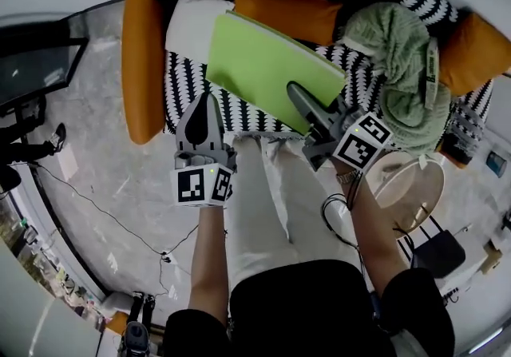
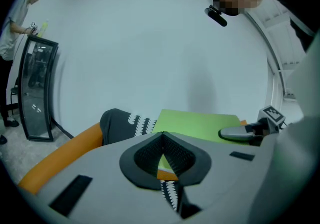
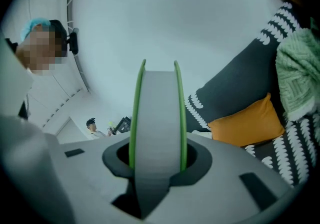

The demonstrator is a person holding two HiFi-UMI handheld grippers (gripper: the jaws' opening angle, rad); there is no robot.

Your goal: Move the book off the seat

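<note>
Fingers, right gripper [image 1: 299, 95]: clamped on the near edge of the flat lime-green book with a grey page block [image 1: 267, 68], one jaw on each cover.
Fingers, left gripper [image 2: 162, 138]: tips pressed together with nothing between them; it hangs just left of the book.
Book's place: raised at a tilt above the black-and-white patterned sofa seat [image 1: 188, 80], beside the pale green knitted blanket [image 1: 399, 60], not yet carried clear.
Handling: probably stiff and fairly light. The covers look smooth, so a one-edge hold may let it droop or slide.
Where to hold: deep on the edge near the spine, pinching both covers. The left gripper could support the far side.
</note>
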